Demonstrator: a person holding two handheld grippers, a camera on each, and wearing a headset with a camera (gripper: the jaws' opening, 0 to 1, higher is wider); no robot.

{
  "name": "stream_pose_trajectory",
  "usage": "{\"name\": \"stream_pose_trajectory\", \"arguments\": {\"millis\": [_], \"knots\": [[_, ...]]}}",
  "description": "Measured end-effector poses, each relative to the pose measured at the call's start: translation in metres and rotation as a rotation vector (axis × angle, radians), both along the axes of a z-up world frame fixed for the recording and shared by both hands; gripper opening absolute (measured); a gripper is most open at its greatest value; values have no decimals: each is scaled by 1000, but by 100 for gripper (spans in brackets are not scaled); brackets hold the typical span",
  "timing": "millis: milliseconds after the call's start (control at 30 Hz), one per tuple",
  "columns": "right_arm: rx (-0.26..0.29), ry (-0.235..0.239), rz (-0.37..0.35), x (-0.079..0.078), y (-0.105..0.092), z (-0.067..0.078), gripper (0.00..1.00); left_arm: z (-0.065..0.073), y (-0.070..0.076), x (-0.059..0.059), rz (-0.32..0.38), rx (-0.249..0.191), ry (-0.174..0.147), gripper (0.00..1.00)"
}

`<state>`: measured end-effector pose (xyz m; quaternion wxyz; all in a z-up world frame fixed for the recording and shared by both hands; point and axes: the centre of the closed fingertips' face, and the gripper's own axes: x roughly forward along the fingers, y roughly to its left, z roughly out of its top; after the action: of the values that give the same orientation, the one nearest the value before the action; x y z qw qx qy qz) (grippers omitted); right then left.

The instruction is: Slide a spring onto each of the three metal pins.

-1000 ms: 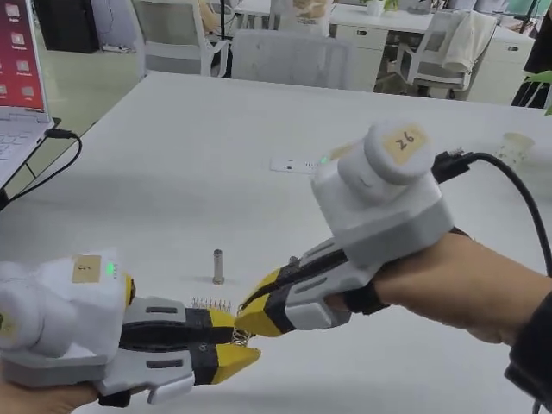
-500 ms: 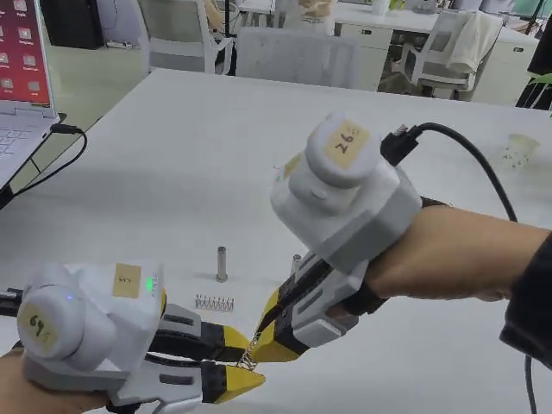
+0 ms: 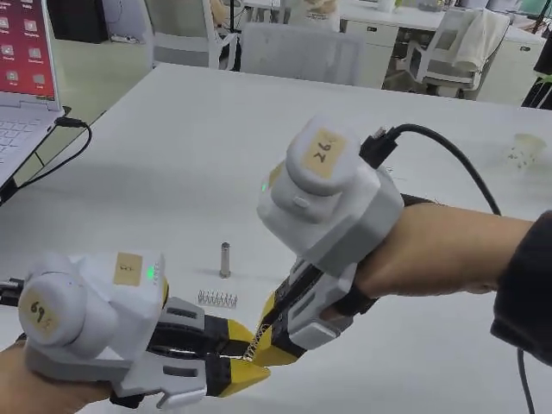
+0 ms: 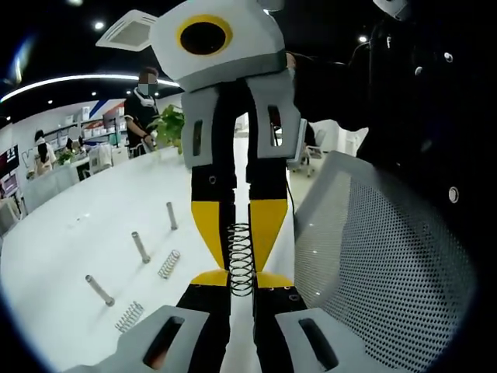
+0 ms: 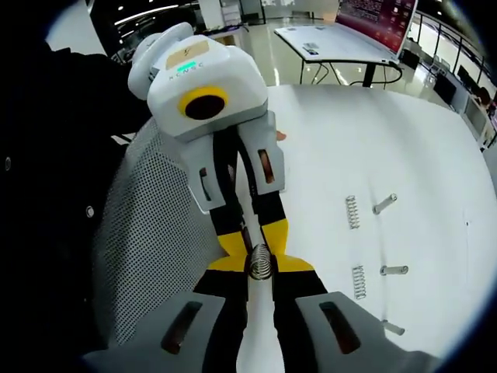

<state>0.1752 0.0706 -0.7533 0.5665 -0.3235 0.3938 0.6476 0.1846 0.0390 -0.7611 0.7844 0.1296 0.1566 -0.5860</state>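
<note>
Table: white flat-topped table (image 3: pixel 172 155), across the frame.
Right gripper: grey, yellow-tipped right gripper (image 3: pixel 261 338), lower centre, jaws clamped on the spring.
Left gripper: matching left gripper (image 3: pixel 248 354), lower left, clamped on the spring's other end.
Pins: three upright grey metal pins (image 4: pixel 140 246), left of frame, well apart from both grippers.
Spring: thin steel coil spring (image 4: pixel 241 260), centre, with its axis running from gripper to gripper. It likely needs standing upright over a pin.

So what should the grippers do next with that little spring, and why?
Probably the left gripper lets go: both grippers pinch the small silver coil spring, and all three metal pins stand bare, so the right gripper can carry it over.
</note>
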Motion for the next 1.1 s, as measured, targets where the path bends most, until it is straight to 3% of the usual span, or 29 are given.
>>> {"name": "stream_pose_trajectory", "arguments": {"millis": [100,200,400,567,833,1100], "knots": [[4,-8,7,1,0,2,9,2,0,1,6,-6,-5,1],[5,-8,3,3,0,3,8,3,1,3,15,-23,11,1],[-20,-19,16,2,0,-1,8,-1,1,1,15,-14,19,2],[-26,-21,14,4,-1,1,8,2,2,3,28,-45,32,4],[-39,-20,15,5,-4,-1,8,5,3,9,64,-87,62,20],[-39,-23,8,8,-5,0,8,1,6,12,90,-86,65,34]]}}
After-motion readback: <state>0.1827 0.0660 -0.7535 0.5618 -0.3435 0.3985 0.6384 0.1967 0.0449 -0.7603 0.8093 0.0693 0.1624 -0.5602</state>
